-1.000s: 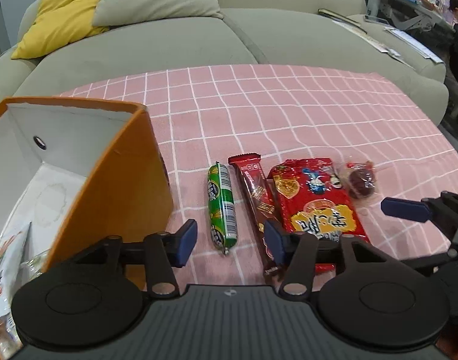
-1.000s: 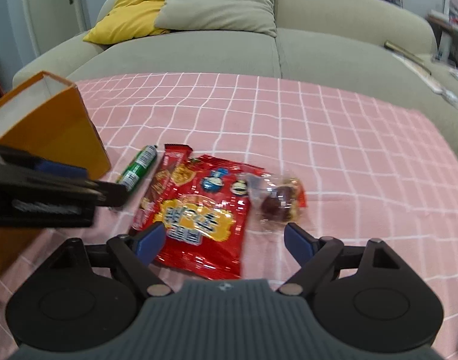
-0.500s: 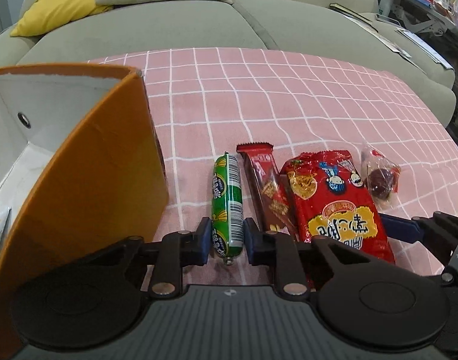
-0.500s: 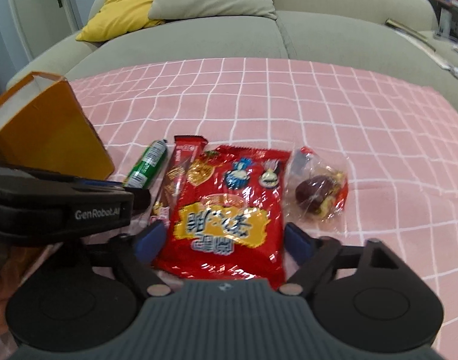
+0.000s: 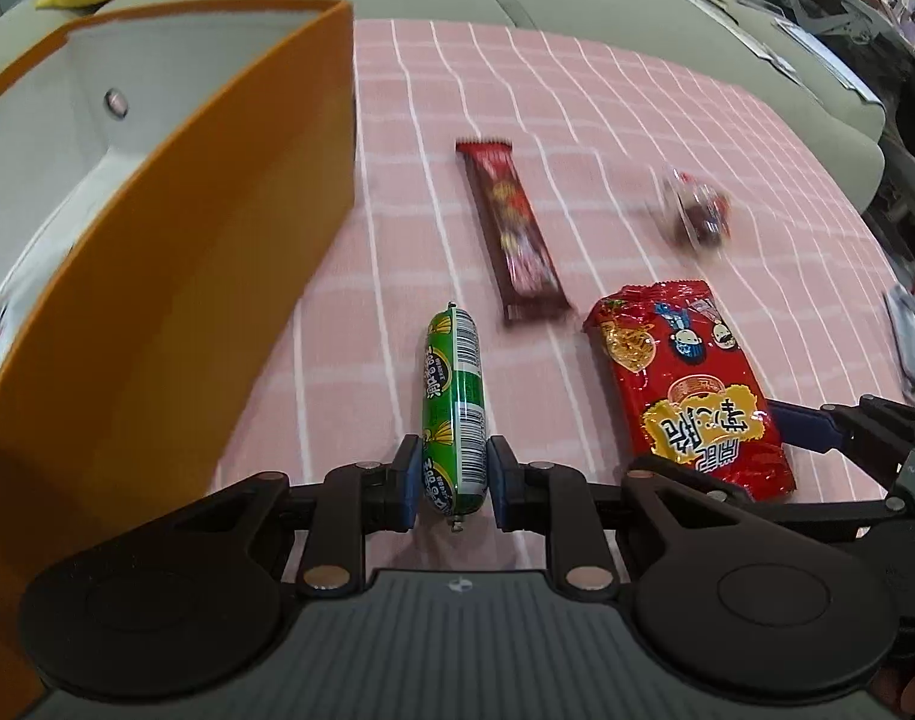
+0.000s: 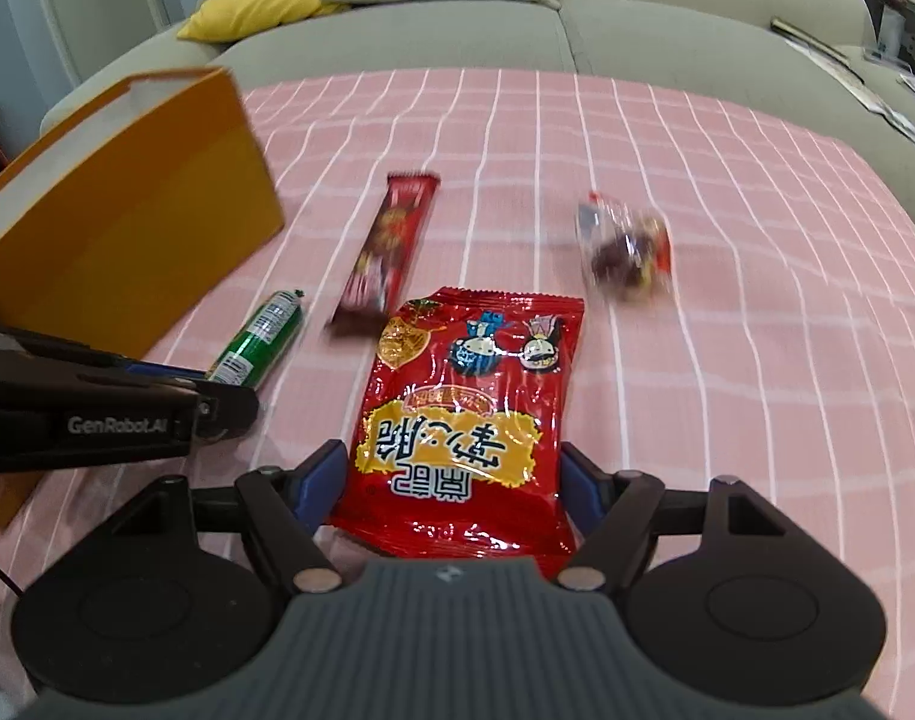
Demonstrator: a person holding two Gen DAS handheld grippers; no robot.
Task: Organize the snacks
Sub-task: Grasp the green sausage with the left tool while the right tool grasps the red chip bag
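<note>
Snacks partly sorted, as far as can be judged: some packets already inside the orange box, glimpsed at its lower left edge, four items outside it. Left gripper closed down narrow on the green sausage stick, pads pressing its lower end, stick pointing away along the fingers and seemingly lifted off the pink checked cloth covering the counter. Right gripper with jaws closing around the red snack bag, blue pads at both side edges of the bag near its bottom; firm contact hard to confirm, though the bag looks carried. Left behind on the cloth: chocolate bar, lying lengthwise beside the box, and a small clear-wrapped dark sweet well to its right, both blurred. Probably mid-task: two pieces in hand and headed for the box just to the left, two more pickups remaining afterwards. Box interior mostly hidden, so the exact count inside cannot be told.
</note>
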